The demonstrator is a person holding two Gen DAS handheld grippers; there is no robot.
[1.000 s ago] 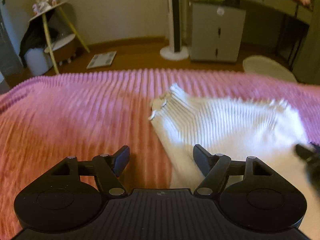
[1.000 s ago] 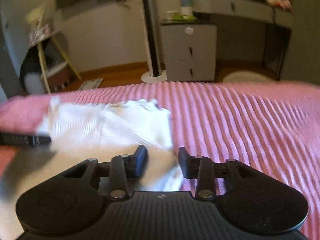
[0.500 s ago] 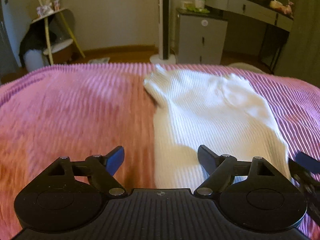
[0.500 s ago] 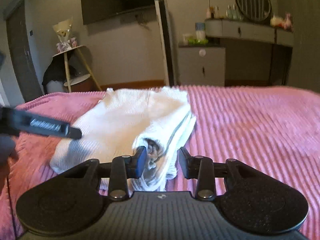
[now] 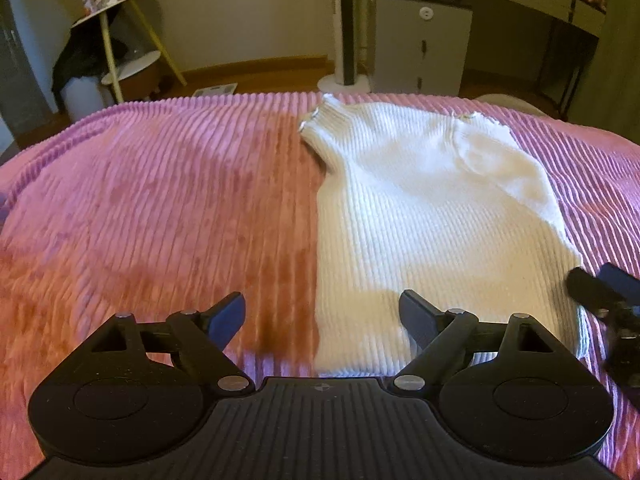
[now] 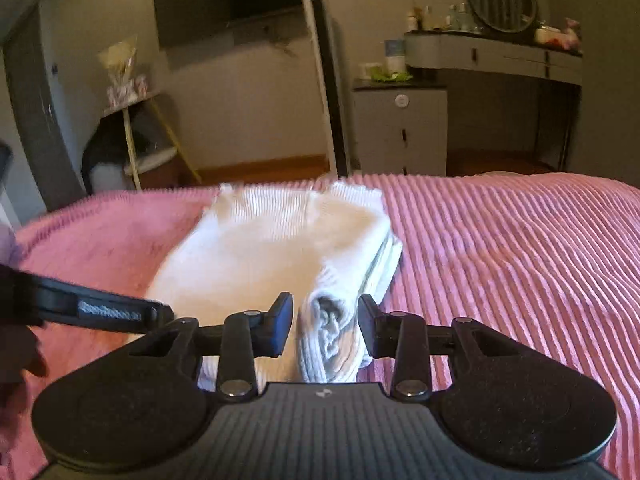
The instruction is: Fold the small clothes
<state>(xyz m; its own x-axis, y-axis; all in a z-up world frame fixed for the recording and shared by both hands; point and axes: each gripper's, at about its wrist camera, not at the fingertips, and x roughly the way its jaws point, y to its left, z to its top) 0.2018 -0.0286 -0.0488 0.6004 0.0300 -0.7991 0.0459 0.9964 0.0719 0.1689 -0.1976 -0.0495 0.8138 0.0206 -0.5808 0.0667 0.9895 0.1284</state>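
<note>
Left wrist: looks down on a pink ribbed bed (image 5: pixel 160 200) with a white knit sweater (image 5: pixel 420 208) laid flat right of the middle, reaching from near the far edge back toward the near side, with its neck (image 5: pixel 320 116) at the cloth's far left corner. Finds the left gripper (image 5: pixel 322 304) with jaws wide apart, having just been opening further, and gripping nothing. Straddles the sweater's straight left edge, one jaw over bare cover and the other over knit. Catches the right gripper (image 5: pixel 592 280) at the sweater's near right corner, too blurred to read its jaws from here.

Right wrist: shows the sweater doubled over, layers stacked along its right side, running toward the far edge of the bed. Has the right jaws about half closed, with a bunched roll of hem between them. Cannot tell whether the pads pinch it or merely flank it. Sees one left jaw crossing low at the left, over the near left part of the knit.

Handling, as a guess: expect light, soft, limp cloth, stretchy along the rib, clinging rather than sliding on the plush cover, with nothing to break. Likely to sag and slip apart in layers if lifted by one point. So take both near corners at the hem, pinching all layers together, and carry them toward the neck to halve it
</note>
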